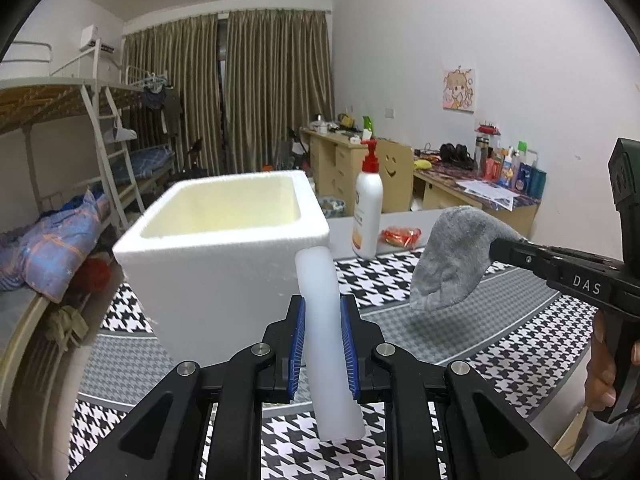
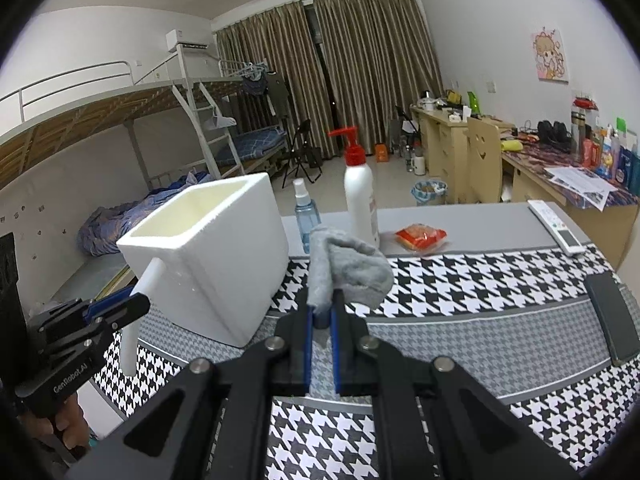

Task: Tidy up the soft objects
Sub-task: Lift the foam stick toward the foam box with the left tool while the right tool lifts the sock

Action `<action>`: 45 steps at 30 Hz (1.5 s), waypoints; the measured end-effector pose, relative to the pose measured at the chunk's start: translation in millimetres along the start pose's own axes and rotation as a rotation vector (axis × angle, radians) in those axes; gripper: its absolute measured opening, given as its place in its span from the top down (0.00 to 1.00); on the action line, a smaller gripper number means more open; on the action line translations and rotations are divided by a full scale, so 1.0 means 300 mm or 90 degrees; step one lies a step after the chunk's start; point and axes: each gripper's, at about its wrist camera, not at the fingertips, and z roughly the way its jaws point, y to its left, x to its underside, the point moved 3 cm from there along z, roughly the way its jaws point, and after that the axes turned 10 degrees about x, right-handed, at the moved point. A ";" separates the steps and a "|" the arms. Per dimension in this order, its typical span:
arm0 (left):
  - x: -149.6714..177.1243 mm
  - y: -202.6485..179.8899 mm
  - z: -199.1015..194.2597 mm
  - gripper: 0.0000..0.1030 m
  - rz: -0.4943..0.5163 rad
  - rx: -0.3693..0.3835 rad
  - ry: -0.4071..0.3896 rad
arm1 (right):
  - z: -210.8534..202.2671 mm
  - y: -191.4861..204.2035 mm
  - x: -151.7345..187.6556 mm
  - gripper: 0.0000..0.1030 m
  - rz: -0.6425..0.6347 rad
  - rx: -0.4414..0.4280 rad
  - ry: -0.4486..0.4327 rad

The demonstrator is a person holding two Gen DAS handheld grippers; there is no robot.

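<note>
Clamping a white cylindrical foam stick [image 1: 326, 332] between its blue-padded fingers [image 1: 298, 344], the left hand-held gripper [image 1: 323, 344] holds it nearly upright just in front of the white square styrofoam box [image 1: 224, 248]. The stick's upper end overlaps the box's near right corner, and its lower end hangs below the fingers, clear of the cloth. From the right wrist view the same stick [image 2: 140, 300] appears at the box's [image 2: 208, 256] left side, gripped by the left hand-held gripper [image 2: 116, 312].

The right hand-held gripper [image 2: 322, 320] is closed on a grey knitted sock [image 2: 344, 272], which bunches up above its blue fingers [image 2: 308, 336] and droops to the right. In the left wrist view the sock [image 1: 452, 260] hangs from the right hand-held gripper [image 1: 500, 250] in the air, to the right of the box and apart from it.

The box stands open-topped on a desk covered with a black-and-white houndstooth cloth [image 2: 480, 280], and its pale inside shows nothing. Behind it stand a white pump bottle with a red top [image 2: 360, 196] and a small clear blue spray bottle [image 2: 306, 216]. A red plastic packet [image 2: 420, 237] lies near the pump bottle. Further right on the desk lie a white remote control [image 2: 556, 226] and a dark flat rectangular object [image 2: 612, 320], well apart from the box.
</note>
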 end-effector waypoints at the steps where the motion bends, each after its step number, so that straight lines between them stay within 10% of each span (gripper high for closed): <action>1: -0.005 0.002 -0.003 0.81 0.001 -0.001 -0.003 | -0.005 0.003 -0.004 0.90 -0.001 -0.001 -0.003; 45: -0.181 0.152 -0.080 0.81 -0.001 -0.103 -0.084 | -0.035 0.181 -0.208 0.90 -0.059 -0.048 -0.091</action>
